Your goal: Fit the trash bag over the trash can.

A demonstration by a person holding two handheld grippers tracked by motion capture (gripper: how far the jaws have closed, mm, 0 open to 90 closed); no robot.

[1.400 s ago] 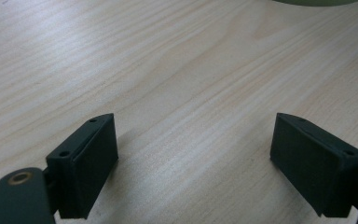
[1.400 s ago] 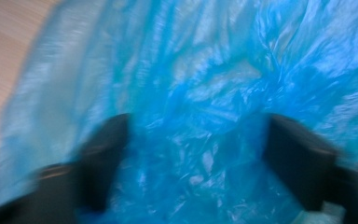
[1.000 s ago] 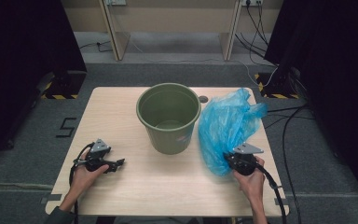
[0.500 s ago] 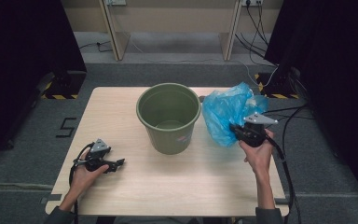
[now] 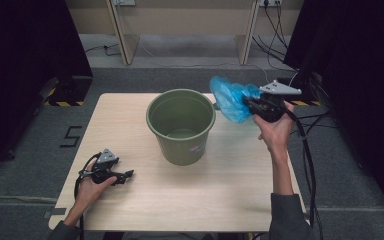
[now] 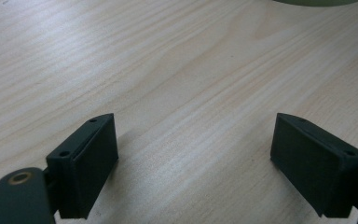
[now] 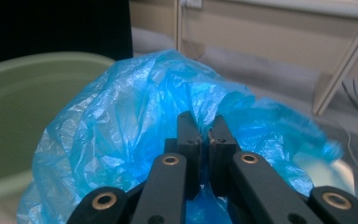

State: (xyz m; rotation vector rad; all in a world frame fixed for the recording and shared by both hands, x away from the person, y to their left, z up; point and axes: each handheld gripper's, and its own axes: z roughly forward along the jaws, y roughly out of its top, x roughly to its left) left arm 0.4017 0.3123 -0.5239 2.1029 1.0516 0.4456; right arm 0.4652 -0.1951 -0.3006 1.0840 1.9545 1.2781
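Observation:
A green bucket (image 5: 181,125) stands upright in the middle of the wooden table (image 5: 230,190). A crumpled blue plastic bag (image 5: 232,100) hangs in the air just right of the bucket's rim, with my right gripper (image 5: 247,104) shut on it. In the right gripper view the two jaws pinch a fold of the blue bag (image 7: 135,121) at the right gripper (image 7: 204,135), and the bucket (image 7: 14,116) lies to the left behind it. My left gripper (image 5: 127,175) rests low at the table's front left, open. Its pads (image 6: 91,158) stand wide apart over bare wood.
The table's near half and right side are bare wood. Beyond the far edge are desk legs (image 5: 122,35), floor cables (image 5: 275,25) and dark curtains on both sides. A cable trails from the right gripper down past the table's right edge (image 5: 307,165).
The right hand has lifted the blue bag off the table and carried it up and back, so it now hangs beside the bucket's rim. The left hand has stayed still.

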